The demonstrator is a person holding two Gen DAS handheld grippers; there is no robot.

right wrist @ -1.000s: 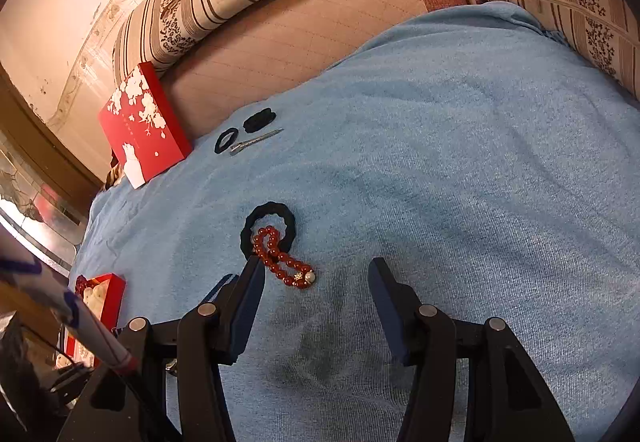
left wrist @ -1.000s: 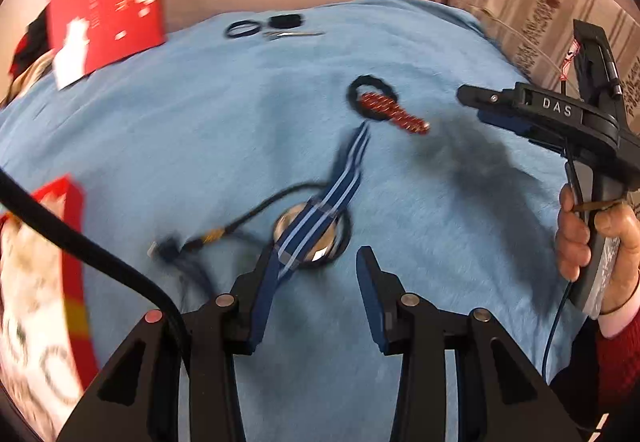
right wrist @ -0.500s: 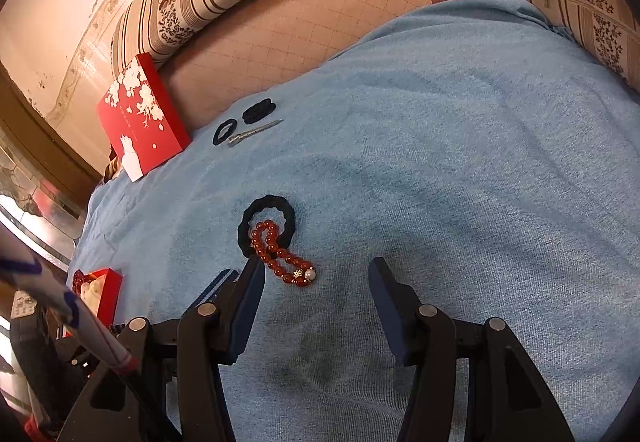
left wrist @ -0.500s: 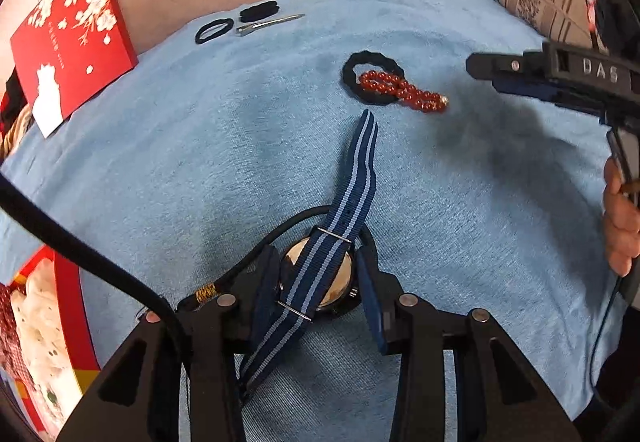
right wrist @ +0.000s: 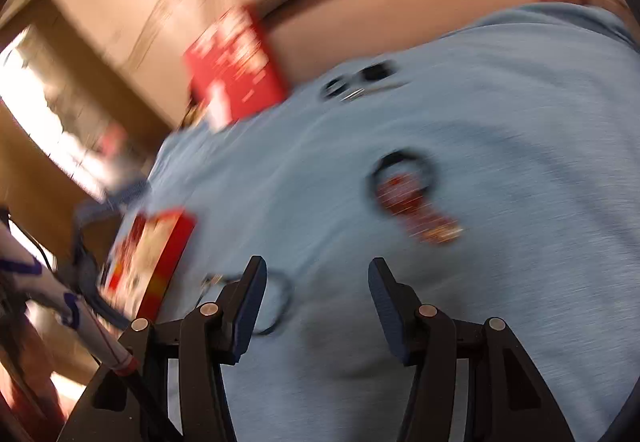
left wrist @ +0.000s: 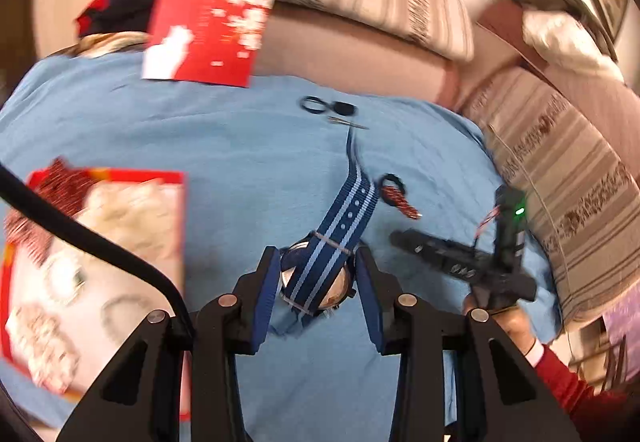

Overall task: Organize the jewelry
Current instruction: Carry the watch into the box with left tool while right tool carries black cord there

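Note:
My left gripper is shut on a watch with a blue striped strap and holds it above the blue cloth. An open red jewelry box with a pale lining lies at the left; it also shows in the right wrist view. A red bead bracelet lies on a black ring; both are blurred in the right wrist view. My right gripper is open and empty above the cloth. A black cord loop lies by its left finger.
A red box lid leans on the sofa back at the far edge. Two small black hair ties and a metal clip lie beyond the strap. Striped cushions border the cloth on the right.
My left gripper has closed on the watch, lifted it off the cloth and swung left toward the open box. The black cord stayed behind. The right gripper has moved; its view is blurred.

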